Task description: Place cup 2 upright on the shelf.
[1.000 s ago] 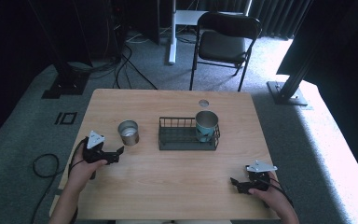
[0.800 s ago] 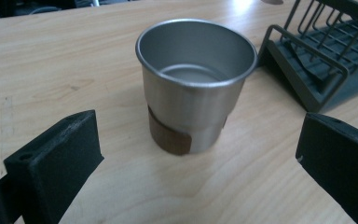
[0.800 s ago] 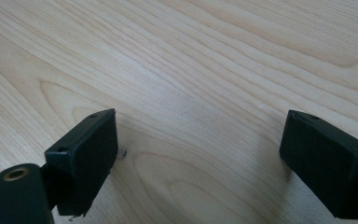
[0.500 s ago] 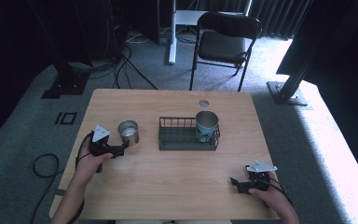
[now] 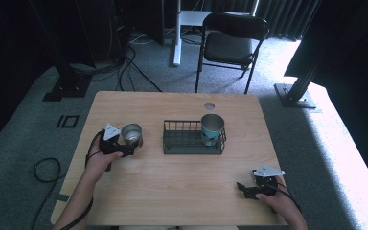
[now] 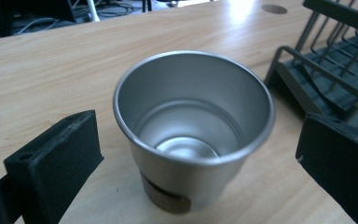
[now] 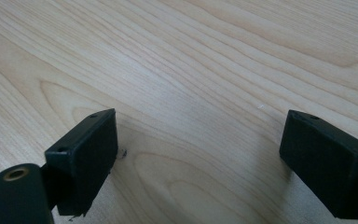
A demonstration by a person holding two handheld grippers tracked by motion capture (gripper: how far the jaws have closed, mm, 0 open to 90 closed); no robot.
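Observation:
A bare steel cup [image 5: 132,134] stands upright on the wooden table [image 5: 182,196], left of a dark wire rack [image 5: 184,143]. My left gripper [image 5: 127,147] is open right at this cup. In the left gripper view the cup [image 6: 193,107] sits between the two spread jaws of the left gripper [image 6: 196,158], neither jaw touching it, and its inside is empty. A teal cup [image 5: 212,128] stands in the right end of the rack. My right gripper [image 5: 242,188] rests open near the table's front right, with only bare wood between the jaws of the right gripper [image 7: 200,158].
The rack [image 6: 326,70] lies close to the right of the steel cup. A round cable hole [image 5: 209,106] is in the table behind the rack. A black folding chair [image 5: 230,43] stands beyond the far edge. Cables lie on the carpet at the left.
My left gripper has moved right and forward up to the steel cup, so its jaws now stand either side of it. The right gripper has stayed put.

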